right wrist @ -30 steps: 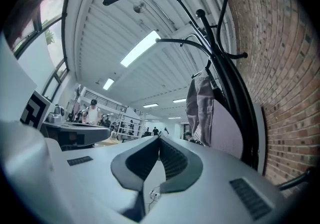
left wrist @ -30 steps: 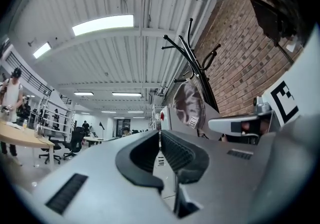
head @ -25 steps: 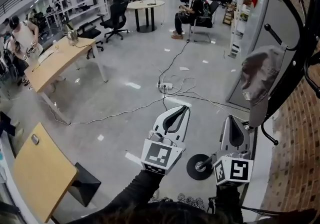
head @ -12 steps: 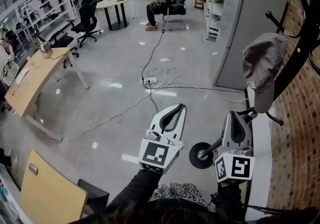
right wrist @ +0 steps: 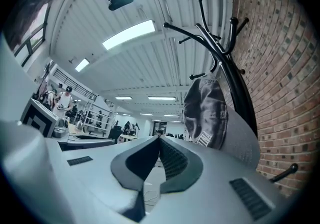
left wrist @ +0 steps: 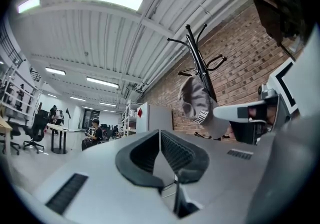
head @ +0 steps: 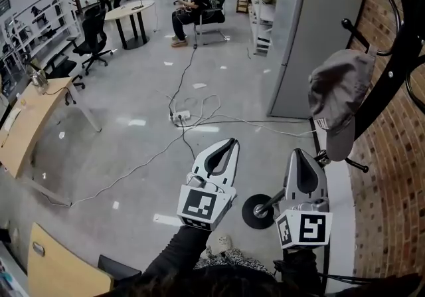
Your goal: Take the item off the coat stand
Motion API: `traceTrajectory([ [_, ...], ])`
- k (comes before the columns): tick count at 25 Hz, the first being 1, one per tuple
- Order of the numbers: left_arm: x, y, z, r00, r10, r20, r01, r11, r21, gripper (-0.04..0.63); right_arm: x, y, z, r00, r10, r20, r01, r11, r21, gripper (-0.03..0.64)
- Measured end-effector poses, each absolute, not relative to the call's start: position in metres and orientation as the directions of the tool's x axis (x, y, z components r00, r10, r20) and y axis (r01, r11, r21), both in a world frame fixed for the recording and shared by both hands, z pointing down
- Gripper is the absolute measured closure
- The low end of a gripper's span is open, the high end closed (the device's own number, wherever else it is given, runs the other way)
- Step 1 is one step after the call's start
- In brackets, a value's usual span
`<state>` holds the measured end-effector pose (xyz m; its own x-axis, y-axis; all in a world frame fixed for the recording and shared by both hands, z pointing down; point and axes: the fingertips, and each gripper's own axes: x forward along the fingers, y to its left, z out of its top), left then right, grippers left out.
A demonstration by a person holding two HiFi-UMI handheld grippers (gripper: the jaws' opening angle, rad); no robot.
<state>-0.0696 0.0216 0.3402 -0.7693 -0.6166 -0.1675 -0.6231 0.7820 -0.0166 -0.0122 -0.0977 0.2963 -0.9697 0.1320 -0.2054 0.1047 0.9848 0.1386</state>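
At 2 o'clock, the cap hangs untaken on the coat stand; left gripper and right gripper are closed, empty.

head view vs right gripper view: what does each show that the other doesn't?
Head view only: the floor, the power strip with its cables, and the stand's base.
Right gripper view only: the ceiling light.
Both: the cap hanging on the coat stand, the brick wall, and the right gripper, jaws together and empty.
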Motion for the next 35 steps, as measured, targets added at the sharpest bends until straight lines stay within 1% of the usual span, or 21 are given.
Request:
traceTrajectory([
  [5, -0.1, 0.004, 0.319, -0.742, -0.639, -0.201, -0.649, 0.76, -0.023, 0.574, -0.041, -0.101, 0.292, -0.966, 0.144, -0.215, 0.115, 0.983, 0.14, 0.607],
  [8, -0.119, -0.006, 0.32, -0.748, -0.629, -0.212, -0.637, 0.77, -0.037, 0.574, -0.054, -0.105, 0.297, -0.969, 0.143, -0.201, 0.118, 0.984, 0.132, 0.607],
  [15, -0.148, -0.028, 0.323, -0.741, -0.631, -0.23, -0.64, 0.767, -0.043, 0.574, -0.065, -0.106, 0.298, -0.963, 0.177, -0.205, 0.144, 0.976, 0.165, 0.607],
  [20, -0.163, -0.033, 0.33, -0.733, -0.639, -0.232, -0.651, 0.758, -0.034, 0.574, -0.073, -0.111, 0.298, -0.966, 0.168, -0.196, 0.143, 0.98, 0.137, 0.607],
  [25, -0.178, -0.044, 0.318, -0.703, -0.67, -0.239, -0.686, 0.728, -0.025, 0.574, -0.083, -0.118, 0.295, -0.982, 0.101, -0.16, 0.079, 0.987, 0.139, 0.607],
  [31, -0.201, -0.066, 0.319, -0.631, -0.737, -0.244, -0.755, 0.655, -0.024, 0.575, -0.1, -0.124, 0.292, -0.988, 0.002, -0.155, -0.027, 0.983, 0.183, 0.607],
  [35, -0.222, -0.087, 0.313, -0.526, -0.812, -0.252, -0.833, 0.552, -0.04, 0.574, -0.111, -0.13, 0.291, -0.981, -0.131, -0.144, -0.157, 0.968, 0.195, 0.607],
])
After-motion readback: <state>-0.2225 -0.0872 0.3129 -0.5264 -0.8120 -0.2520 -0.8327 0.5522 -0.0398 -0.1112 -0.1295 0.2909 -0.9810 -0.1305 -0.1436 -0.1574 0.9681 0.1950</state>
